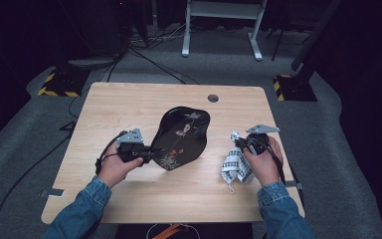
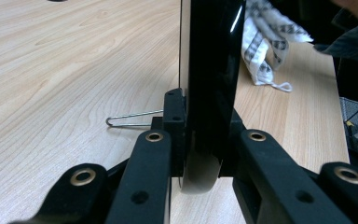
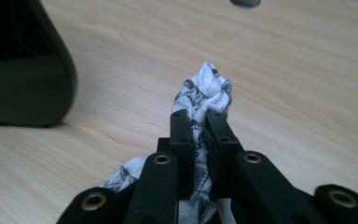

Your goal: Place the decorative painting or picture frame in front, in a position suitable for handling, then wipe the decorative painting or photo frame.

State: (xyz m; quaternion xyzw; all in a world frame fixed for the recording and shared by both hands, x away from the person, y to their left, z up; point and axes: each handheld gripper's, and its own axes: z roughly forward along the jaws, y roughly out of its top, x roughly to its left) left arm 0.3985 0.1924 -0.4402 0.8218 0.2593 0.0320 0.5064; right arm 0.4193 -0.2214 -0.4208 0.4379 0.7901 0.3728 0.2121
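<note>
Grippers are both clamped: our left gripper [image 1: 148, 154] holds the glossy black lacquered tray with floral decoration [image 1: 184, 134] by its edge, tilted up off the light wooden table [image 1: 129, 107]; our right gripper [image 3: 199, 122] pinches the white black-patterned cloth [image 3: 206, 88].

A dim lab: cables [image 1: 144, 52] on carpet, taped stand bases [image 1: 58, 84].

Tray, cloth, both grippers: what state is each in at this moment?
Black tray: clamped at its edge, tilted up off the table.
Patterned cloth: bunched, pinched, hanging down.
Left gripper: shut on the tray.
Right gripper: shut on the cloth.
</note>
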